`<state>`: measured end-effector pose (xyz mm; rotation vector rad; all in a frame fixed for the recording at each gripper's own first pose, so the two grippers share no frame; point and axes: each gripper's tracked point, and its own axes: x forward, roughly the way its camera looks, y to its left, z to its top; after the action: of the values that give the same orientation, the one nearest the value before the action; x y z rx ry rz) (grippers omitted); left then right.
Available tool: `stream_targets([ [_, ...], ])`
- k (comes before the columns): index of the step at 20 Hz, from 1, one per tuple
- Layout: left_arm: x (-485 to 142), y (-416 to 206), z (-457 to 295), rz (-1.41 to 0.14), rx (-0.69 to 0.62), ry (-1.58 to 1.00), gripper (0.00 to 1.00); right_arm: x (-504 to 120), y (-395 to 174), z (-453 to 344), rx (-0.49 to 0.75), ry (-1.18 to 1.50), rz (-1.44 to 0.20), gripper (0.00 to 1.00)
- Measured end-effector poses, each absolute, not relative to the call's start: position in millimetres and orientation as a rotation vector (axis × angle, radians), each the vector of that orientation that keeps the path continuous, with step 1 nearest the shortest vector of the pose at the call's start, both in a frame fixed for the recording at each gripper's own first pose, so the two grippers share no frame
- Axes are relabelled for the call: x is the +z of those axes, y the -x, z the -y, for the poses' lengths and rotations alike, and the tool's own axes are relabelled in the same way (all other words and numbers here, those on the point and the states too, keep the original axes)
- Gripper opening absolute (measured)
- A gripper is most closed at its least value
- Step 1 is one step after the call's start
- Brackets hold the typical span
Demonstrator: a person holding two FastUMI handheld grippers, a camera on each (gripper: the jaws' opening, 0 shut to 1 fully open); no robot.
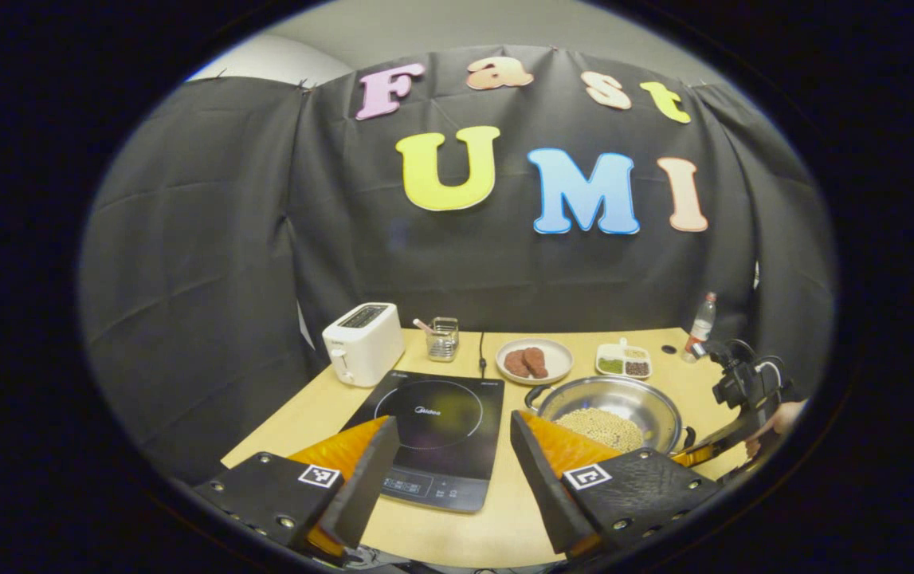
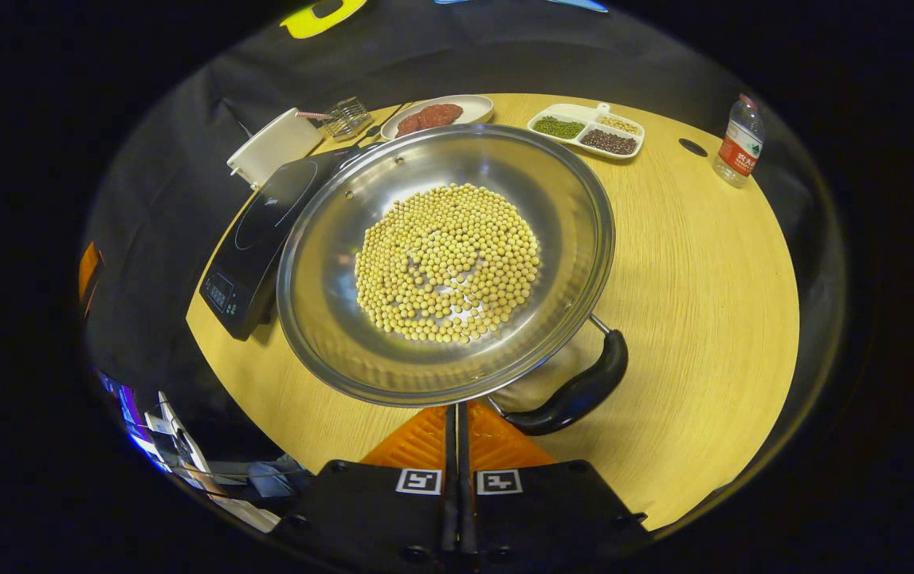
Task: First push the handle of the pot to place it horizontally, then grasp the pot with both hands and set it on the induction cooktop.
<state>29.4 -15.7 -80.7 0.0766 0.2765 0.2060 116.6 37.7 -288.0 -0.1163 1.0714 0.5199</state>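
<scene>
A steel pot (image 2: 393,351) holding yellow soybeans (image 2: 447,261) stands on the wooden table, just right of the black induction cooktop (image 2: 257,231). Its black side handle (image 2: 576,391) points toward me, angled to the right. My right gripper (image 2: 457,413) is shut, fingers pressed together with nothing between them, their tips at the pot's near rim just left of that handle. In the left gripper view, my left gripper (image 1: 453,470) hangs open above the cooktop (image 1: 433,422), with the pot (image 1: 640,395) to its right. Beyond the pot sits the right gripper (image 1: 700,454), held by a hand (image 1: 783,414).
Along the back of the table are a white toaster (image 1: 361,343), a small glass holder (image 1: 442,339), a plate of brown meat pieces (image 1: 535,360), a divided tray of beans (image 1: 624,360) and a water bottle (image 1: 702,319). A power cord (image 1: 481,351) runs behind the cooktop.
</scene>
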Motion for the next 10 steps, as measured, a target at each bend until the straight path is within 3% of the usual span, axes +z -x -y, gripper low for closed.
stream_targets([
  [1, -80, -33, 23, -0.275, 0.207, -0.079, 0.82, -288, -120, -35, 0.521, 0.124, -1.07, 0.02],
  [7, -85, -45, 60, -0.273, 0.214, -0.035, 0.82, -286, -134, -15, 0.533, 0.143, -1.065, 0.02],
  [8, -85, -45, 64, -0.272, 0.221, -0.028, 0.86, -287, -136, -12, 0.533, 0.135, -1.074, 0.02],
  [10, -86, -45, 71, -0.271, 0.23, -0.006, 0.82, -284, -144, -3, 0.525, 0.115, -1.078, 0.02],
])
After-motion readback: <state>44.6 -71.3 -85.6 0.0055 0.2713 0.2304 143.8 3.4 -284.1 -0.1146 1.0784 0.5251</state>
